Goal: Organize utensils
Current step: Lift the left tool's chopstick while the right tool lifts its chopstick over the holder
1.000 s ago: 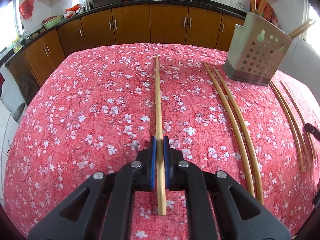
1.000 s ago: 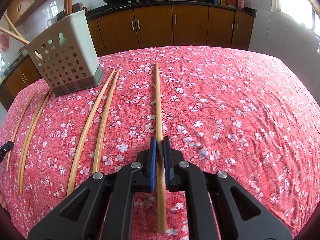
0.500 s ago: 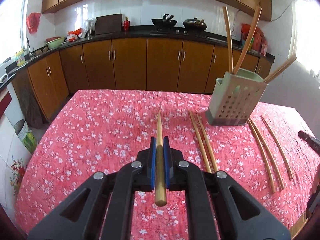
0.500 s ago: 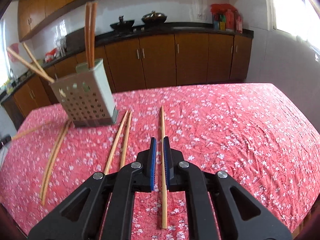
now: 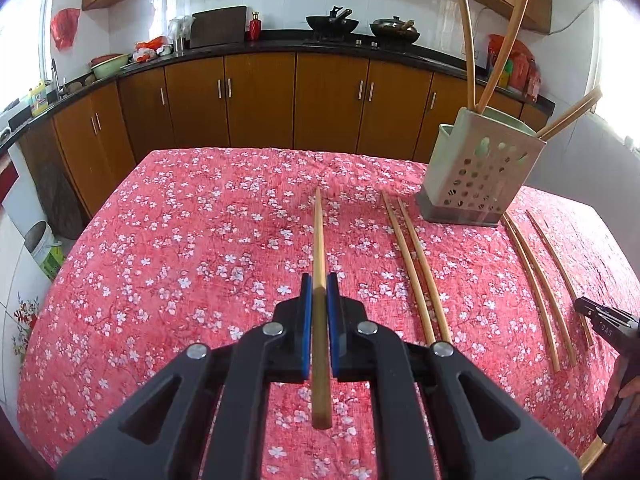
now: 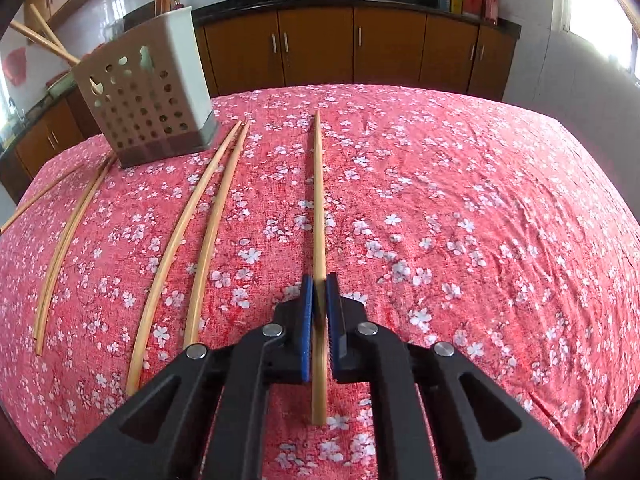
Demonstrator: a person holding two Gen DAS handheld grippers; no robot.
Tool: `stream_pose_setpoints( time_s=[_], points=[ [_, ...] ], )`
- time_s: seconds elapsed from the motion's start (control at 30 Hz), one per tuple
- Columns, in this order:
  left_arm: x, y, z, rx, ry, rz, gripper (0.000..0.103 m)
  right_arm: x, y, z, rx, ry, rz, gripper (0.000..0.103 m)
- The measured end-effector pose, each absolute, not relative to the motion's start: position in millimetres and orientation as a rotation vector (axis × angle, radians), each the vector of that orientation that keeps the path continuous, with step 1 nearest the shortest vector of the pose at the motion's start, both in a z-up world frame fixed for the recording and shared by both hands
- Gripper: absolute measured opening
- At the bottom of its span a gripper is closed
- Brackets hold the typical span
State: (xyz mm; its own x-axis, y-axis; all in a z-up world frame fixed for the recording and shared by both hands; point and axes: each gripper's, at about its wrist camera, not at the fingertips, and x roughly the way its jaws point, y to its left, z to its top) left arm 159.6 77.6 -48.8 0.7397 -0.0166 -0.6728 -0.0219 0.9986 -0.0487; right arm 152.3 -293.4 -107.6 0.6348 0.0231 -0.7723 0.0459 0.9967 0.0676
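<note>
the left gripper (image 5: 319, 300) is clamped on a chopstick (image 5: 319, 248), its blue pads (image 5: 306, 320) pressing both sides of the shaft. the stick runs straight out ahead between the fingers, its thick butt end sticking back toward the camera and its thin tip pointing at the far side of the table. it looks lifted clear of the red flowered cloth (image 5: 180, 240), with nothing under it but cloth.

to its right on the cloth lie two chopsticks (image 5: 416, 264) side by side, nearly touching. beyond their far ends stands the pale perforated holder (image 5: 480, 176), upright, with several chopsticks leaning out of its top. right of the holder lie three more chopsticks (image 5: 540, 280). at the right edge of this view the other tool and part of a hand (image 5: 624, 376) show.

the right gripper (image 6: 316, 300) is likewise closed on its own chopstick (image 6: 318, 200), pads (image 6: 306, 320) tight on the shaft, butt end toward the camera, tip pointing away. whether this one rests on the cloth (image 6: 480, 220) or hangs just above it i cannot tell.

left of it lie the pair of chopsticks (image 6: 200, 220), then the holder (image 6: 148, 96) at the far left, with more sticks (image 6: 72, 232) on the cloth past it.
</note>
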Motion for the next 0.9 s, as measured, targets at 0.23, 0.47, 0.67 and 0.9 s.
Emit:
stream_pose_setpoints(
  time_s=[0.23, 0.47, 0.67, 0.9],
  points=[
    [153, 76, -27, -0.053, 0.668, 0.007, 0.008, 141, -300, -68, 0.123, 0.738, -0.017, 0.007],
    [146, 79, 8, -0.08, 0.56, 0.003, 0.008, 124, -305, -14, 0.169, 0.54, -0.022, 0.007],
    [140, 80, 35, -0.089, 0.483, -0.015, 0.008, 120, -304, 10, 0.177, 0.459, -0.014, 0.007],
    [143, 73, 56, -0.059, 0.454, -0.052, 0.007, 121, -298, 30, 0.188, 0.408, 0.031, 0.007]
  ],
)
